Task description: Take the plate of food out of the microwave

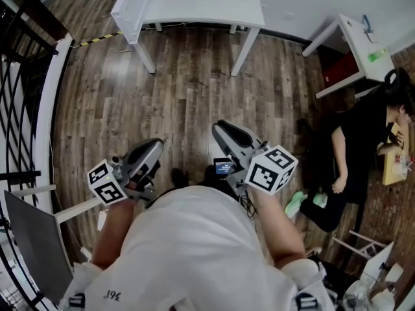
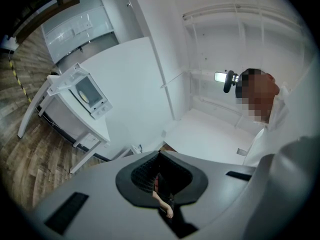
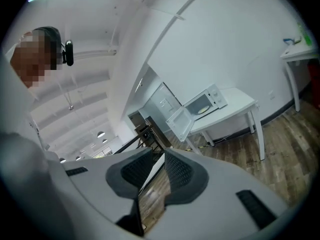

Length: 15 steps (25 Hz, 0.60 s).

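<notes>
A: Nearest: right gripper [image 3: 158, 155], fingers narrowly apart, nothing between. Left gripper [image 2: 160, 154], fingers closed together, empty.
B: Plate [image 3: 203, 110]?
A: Inside microwave [image 3: 215, 98], far side of room. Door [image 3: 179, 124] swung open to left. On white table [image 3: 240, 105], beyond wood floor [image 3: 280, 140].

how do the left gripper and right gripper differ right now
The left gripper has its fingers together; the right gripper has its fingers apart, with the floor showing through the gap. The left gripper points at the white wall, the right gripper nearly at the open microwave. Both hold nothing, and each carries a marker cube.
</notes>
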Each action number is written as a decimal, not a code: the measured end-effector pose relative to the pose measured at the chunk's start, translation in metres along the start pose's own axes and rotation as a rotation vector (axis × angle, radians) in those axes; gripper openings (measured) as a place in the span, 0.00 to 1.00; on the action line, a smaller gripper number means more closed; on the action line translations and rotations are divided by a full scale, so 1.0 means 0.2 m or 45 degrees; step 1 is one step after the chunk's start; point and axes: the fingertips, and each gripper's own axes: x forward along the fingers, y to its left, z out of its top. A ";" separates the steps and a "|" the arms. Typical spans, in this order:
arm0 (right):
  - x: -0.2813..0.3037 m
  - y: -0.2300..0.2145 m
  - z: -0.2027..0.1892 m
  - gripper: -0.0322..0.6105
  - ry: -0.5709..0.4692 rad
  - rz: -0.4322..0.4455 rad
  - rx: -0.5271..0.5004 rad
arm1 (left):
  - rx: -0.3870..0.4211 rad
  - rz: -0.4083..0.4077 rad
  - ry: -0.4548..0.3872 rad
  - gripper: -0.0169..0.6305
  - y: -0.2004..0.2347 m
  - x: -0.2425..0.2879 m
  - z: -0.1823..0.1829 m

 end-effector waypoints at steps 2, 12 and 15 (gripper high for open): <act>-0.01 0.00 0.02 0.17 -0.021 -0.014 0.012 | -0.004 -0.002 -0.001 0.04 0.00 0.00 0.00; -0.01 0.02 0.07 0.17 -0.066 -0.046 0.035 | 0.000 0.006 -0.002 0.04 0.01 -0.02 0.01; 0.00 0.02 0.08 0.17 -0.077 -0.042 0.047 | -0.002 0.010 -0.004 0.04 0.02 -0.03 0.00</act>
